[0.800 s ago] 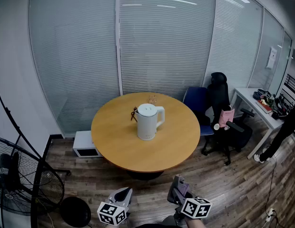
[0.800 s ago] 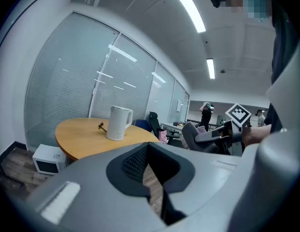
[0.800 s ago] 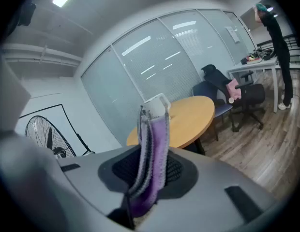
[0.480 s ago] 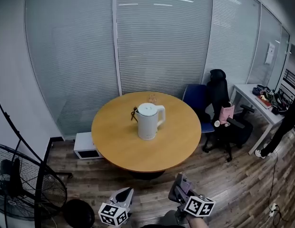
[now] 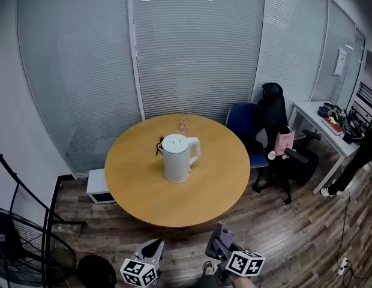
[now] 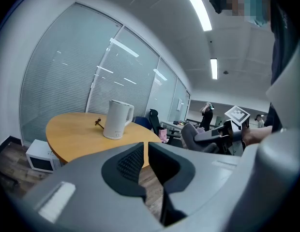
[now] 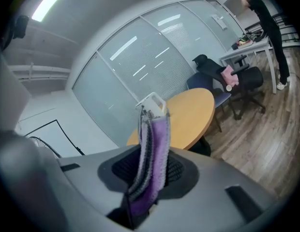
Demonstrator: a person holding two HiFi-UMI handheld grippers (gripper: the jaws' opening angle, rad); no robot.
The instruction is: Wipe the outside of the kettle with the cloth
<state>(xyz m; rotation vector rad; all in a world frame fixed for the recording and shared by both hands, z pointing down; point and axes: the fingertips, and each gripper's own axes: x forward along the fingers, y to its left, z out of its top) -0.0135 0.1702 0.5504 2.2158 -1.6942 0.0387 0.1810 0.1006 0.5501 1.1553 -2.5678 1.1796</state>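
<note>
A white electric kettle (image 5: 177,156) stands upright near the middle of the round wooden table (image 5: 144,191), handle to the right; it also shows as the kettle (image 6: 116,119) in the left gripper view. A folded purple and grey cloth (image 7: 152,161) is pinched in my right gripper (image 7: 150,170), hiding most of the kettle (image 7: 152,102) behind it. Both grippers hang well short of the table's near edge: the left gripper (image 5: 155,249) and the right gripper (image 5: 221,245) at the bottom of the head view. My left gripper (image 6: 145,153) is shut with nothing in it.
A small dark object (image 5: 158,144) lies beside the kettle and a small brownish one (image 5: 184,123) at the table's far side. Office chairs (image 5: 273,143) stand right of the table, a white box (image 5: 97,188) on the floor at its left, a fan (image 5: 24,257) lower left. A person (image 5: 360,155) stands by a desk at far right.
The view has shifted, so the table and kettle sit slightly further left and closer. Both grippers keep their places at the bottom edge, the cloth still held.
</note>
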